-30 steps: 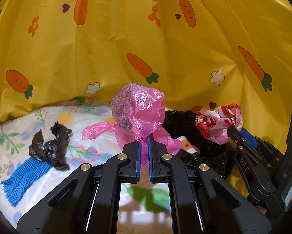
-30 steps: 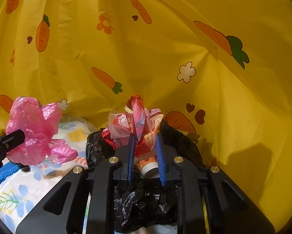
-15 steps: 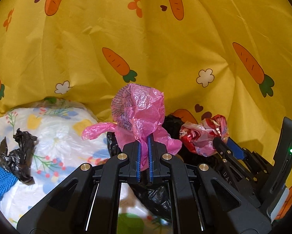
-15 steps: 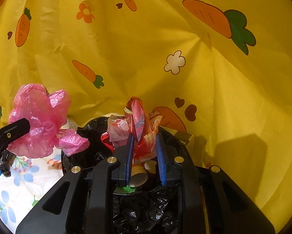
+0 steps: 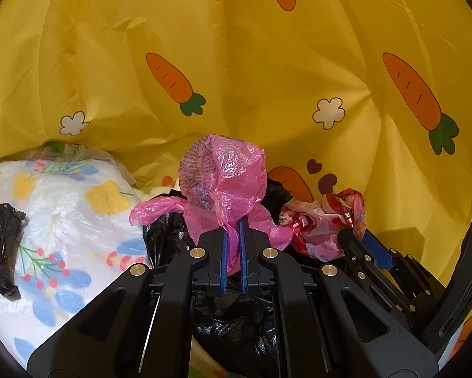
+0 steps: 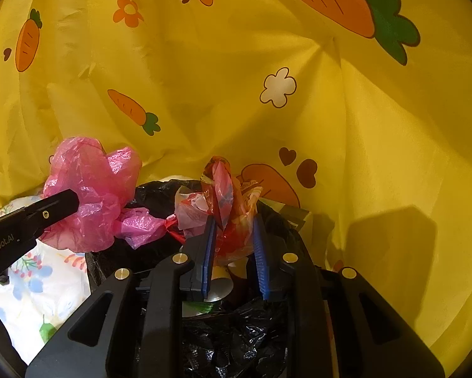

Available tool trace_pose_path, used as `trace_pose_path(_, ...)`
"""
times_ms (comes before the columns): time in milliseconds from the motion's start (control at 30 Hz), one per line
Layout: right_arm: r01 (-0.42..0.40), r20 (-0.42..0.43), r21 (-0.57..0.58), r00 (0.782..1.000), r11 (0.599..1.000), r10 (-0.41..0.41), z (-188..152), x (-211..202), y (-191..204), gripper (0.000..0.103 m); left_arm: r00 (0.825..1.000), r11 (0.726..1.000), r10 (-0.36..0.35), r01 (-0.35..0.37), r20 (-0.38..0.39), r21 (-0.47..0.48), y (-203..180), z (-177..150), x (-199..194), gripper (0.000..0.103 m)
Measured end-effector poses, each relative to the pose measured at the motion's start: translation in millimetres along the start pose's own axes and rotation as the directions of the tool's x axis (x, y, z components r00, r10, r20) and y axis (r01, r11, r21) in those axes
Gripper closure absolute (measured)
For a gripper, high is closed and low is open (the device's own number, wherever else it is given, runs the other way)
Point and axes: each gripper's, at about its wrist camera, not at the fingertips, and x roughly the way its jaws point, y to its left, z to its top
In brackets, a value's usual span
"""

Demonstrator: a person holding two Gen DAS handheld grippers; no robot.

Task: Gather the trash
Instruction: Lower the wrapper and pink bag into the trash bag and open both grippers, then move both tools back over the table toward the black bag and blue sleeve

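The left gripper (image 5: 233, 252) had its jaws nearly closed, pinching a crumpled pink plastic bag (image 5: 225, 182) that stood up above the blue pads. The bag hung over the open black bin liner (image 5: 236, 324), near the liner's left rim.

The right gripper (image 6: 234, 252) had its jaws only partly closed, clamped on a wad of red-and-white plastic wrapper (image 6: 223, 208) — held upright between the pads, directly above the liner's mouth (image 6: 236, 340). Inside the liner, below the wrapper, lay a white cup-like item (image 6: 220, 286); its exact nature could not be told.

The two held pieces sat side by side, the pink bag's tail almost touching the wrapper. A white floral-print plastic sheet (image 5: 62, 220) covered the surface left of the liner, carrying a scrap of crumpled black plastic (image 5: 2, 242) at its left edge. Yellow carrot-print fabric (image 5: 236, 78) draped behind everything.
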Motion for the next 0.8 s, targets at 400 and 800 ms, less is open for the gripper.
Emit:
trace_pose_path(400, -0.007, -0.009, 0.005, 1.0, 1.0, 0.007, -2, 7, -5, 0.073, 0.997, 0.995, -0.073, 0.071, -0.028, -0.064, 5, -5, 11, 0.083)
trace_pose_path(800, -0.011, -0.002, -0.003, 1.0, 1.0, 0.011, -6, -1, -3, 0.059, 1.0, 0.996, -0.007, 0.009, 0.029, -0.088, 18, -7, -18, 0.03)
